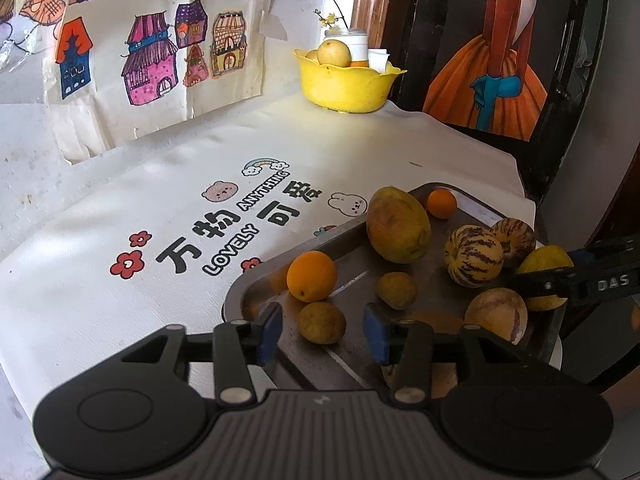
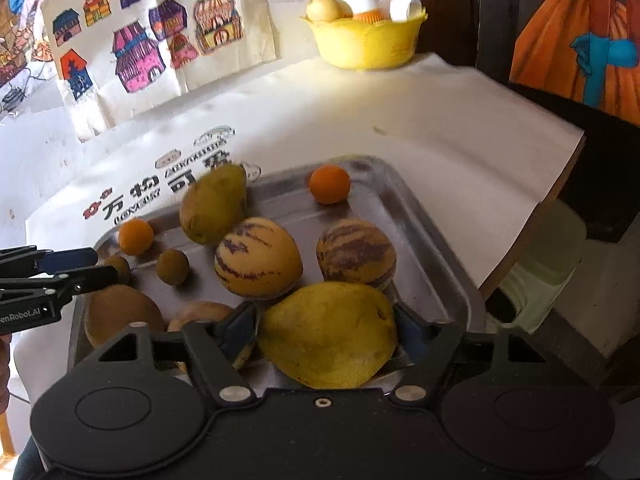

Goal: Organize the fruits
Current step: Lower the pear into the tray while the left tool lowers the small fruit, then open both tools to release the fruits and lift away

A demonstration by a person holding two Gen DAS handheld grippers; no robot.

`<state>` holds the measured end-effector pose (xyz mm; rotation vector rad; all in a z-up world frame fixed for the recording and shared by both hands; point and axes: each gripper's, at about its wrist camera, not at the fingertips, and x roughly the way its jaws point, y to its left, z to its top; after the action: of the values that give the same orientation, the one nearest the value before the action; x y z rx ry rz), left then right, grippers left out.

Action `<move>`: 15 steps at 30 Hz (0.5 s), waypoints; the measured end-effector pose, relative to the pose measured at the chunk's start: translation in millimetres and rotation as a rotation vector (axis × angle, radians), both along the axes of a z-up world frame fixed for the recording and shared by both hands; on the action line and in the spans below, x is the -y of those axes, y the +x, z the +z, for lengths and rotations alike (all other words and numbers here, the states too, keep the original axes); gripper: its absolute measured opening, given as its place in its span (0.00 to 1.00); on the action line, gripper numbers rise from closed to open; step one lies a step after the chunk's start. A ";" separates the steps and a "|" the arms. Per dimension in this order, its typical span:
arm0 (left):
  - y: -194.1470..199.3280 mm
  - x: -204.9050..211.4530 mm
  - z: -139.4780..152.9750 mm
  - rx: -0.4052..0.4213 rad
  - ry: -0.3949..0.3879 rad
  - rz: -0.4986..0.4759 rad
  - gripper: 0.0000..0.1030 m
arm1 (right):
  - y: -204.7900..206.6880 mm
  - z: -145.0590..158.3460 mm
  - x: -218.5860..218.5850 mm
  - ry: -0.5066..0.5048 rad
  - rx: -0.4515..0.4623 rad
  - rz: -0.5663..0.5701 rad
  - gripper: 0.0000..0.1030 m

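1. Though a few fruits already sit in the yellow bowl (image 1: 344,84) at the table's 12 o'clock edge, you have most of the sorting left, as far as I can judge: the metal tray (image 2: 420,240) at 5 o'clock holds nearly everything.
2. Your biggest piece, the yellow pear (image 2: 328,332), lies at the tray's 6 o'clock rim; your right gripper (image 2: 326,330) straddles it, pads at both flanks, though whether they truly clamp it I cannot tell. Its skin is yellow with greenish blotches.
3. Next come the mango (image 1: 398,230) at 11 o'clock and two striped melons (image 2: 258,258).
4. Smallest, the brown-green fruit (image 1: 322,322) sits between the fingers of your left gripper (image 1: 324,330), which stand apart, touching nothing.
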<state>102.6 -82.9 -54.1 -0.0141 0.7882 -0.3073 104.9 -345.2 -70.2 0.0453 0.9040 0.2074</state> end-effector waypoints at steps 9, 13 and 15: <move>-6.0 -7.7 23.4 0.064 -0.006 0.021 0.81 | -28.8 41.3 -13.9 -0.035 0.129 0.021 0.98; -11.9 -15.6 37.8 0.092 -0.012 0.034 0.94 | -44.4 57.3 -20.3 0.000 0.159 0.003 0.99; -16.2 -19.5 43.6 0.100 -0.011 0.044 0.98 | -53.2 64.6 -24.4 0.032 0.163 -0.002 0.99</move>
<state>86.4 -63.4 -10.5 -0.0257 0.6863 -0.2687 51.7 -320.8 -5.6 0.0576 0.7379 0.2204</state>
